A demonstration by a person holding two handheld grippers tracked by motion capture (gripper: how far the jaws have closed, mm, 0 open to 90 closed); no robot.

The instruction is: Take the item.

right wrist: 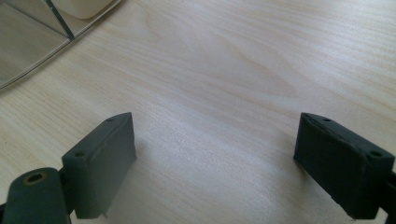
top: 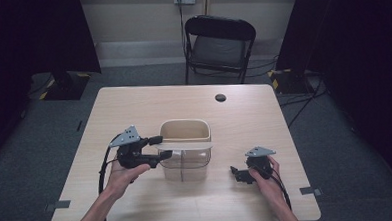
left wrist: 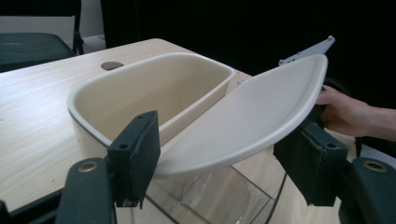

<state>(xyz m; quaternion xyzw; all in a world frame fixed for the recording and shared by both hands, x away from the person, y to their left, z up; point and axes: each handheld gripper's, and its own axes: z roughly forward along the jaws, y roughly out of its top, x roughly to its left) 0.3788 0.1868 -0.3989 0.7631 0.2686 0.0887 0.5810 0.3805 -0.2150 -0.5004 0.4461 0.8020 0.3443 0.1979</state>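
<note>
A container with a cream bin top [top: 183,125] [left wrist: 140,84] and a clear lower body [top: 186,168] [left wrist: 219,196] stands mid-table. Its cream half-lid [top: 190,146] [left wrist: 252,112] is tilted up over the front half. My left gripper [top: 161,147] [left wrist: 219,172] comes in from the left, and both pads meet the lid's near edge, one on each side. My right gripper [top: 237,175] [right wrist: 215,158] rests low on the bare wood to the right of the container, open, with nothing between its fingers. A corner of the clear body [right wrist: 28,42] shows at the upper left of the right gripper view.
The light wood table [top: 148,102] has a round cable hole [top: 220,97] near its far edge. A black folding chair [top: 220,44] stands behind the table. The hand holding the right gripper [left wrist: 345,112] shows beyond the lid.
</note>
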